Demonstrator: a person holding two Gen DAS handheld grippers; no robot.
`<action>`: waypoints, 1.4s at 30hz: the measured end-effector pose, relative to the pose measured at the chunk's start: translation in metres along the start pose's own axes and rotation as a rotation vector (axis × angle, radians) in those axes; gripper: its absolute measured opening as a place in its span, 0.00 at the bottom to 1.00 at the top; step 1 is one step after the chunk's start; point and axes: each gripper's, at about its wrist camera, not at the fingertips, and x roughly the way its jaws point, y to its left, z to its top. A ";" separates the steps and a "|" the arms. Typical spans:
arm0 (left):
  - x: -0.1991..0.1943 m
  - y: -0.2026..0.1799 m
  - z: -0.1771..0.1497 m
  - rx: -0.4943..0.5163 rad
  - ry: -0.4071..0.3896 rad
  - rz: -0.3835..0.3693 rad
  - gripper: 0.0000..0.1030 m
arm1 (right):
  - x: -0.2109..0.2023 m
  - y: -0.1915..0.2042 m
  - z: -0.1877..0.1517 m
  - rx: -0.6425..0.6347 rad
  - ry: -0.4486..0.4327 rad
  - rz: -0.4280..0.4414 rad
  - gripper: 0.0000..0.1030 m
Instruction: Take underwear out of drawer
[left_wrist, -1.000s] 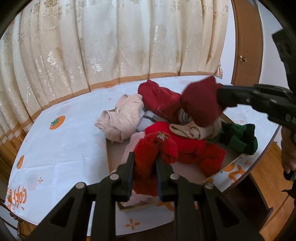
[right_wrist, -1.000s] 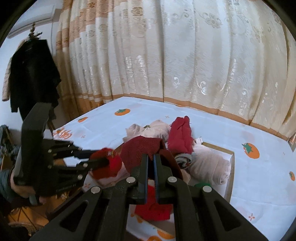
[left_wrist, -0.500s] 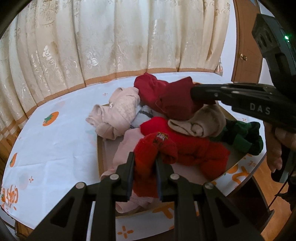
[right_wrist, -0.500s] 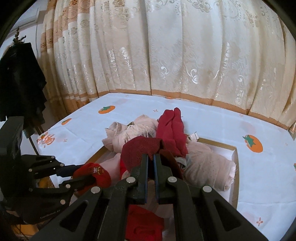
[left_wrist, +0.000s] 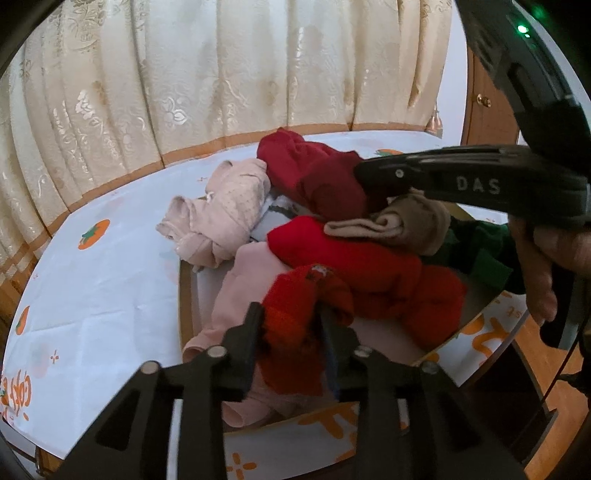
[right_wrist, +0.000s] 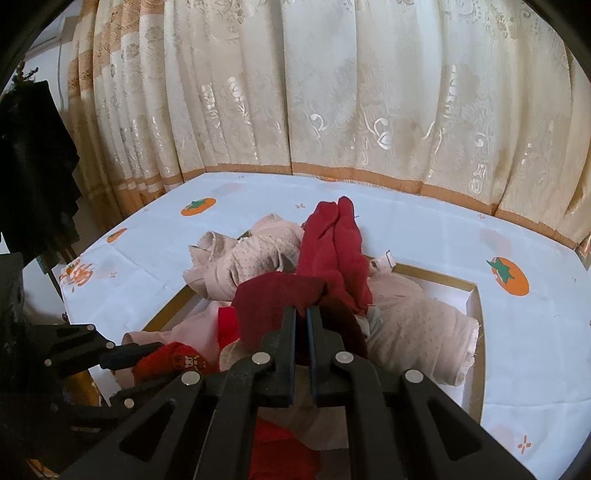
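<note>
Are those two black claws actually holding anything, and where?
Yes. The left gripper pinches a bright red knit garment by a bunched fold; the right gripper clamps a dark maroon cloth by its edge.

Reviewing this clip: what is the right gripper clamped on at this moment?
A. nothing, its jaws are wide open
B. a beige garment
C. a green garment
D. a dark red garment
D: in the right wrist view the right gripper has its fingers nearly together on a fold of the dark red garment, above the drawer.
</note>
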 end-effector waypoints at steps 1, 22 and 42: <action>-0.001 0.000 0.000 -0.001 0.000 0.000 0.44 | 0.001 -0.001 0.000 0.003 0.004 0.001 0.07; -0.060 0.002 -0.005 -0.067 -0.109 0.027 0.84 | -0.054 0.005 -0.009 0.024 -0.088 -0.066 0.62; -0.163 0.012 -0.013 -0.166 -0.293 0.090 1.00 | -0.183 0.058 -0.044 -0.007 -0.265 -0.177 0.73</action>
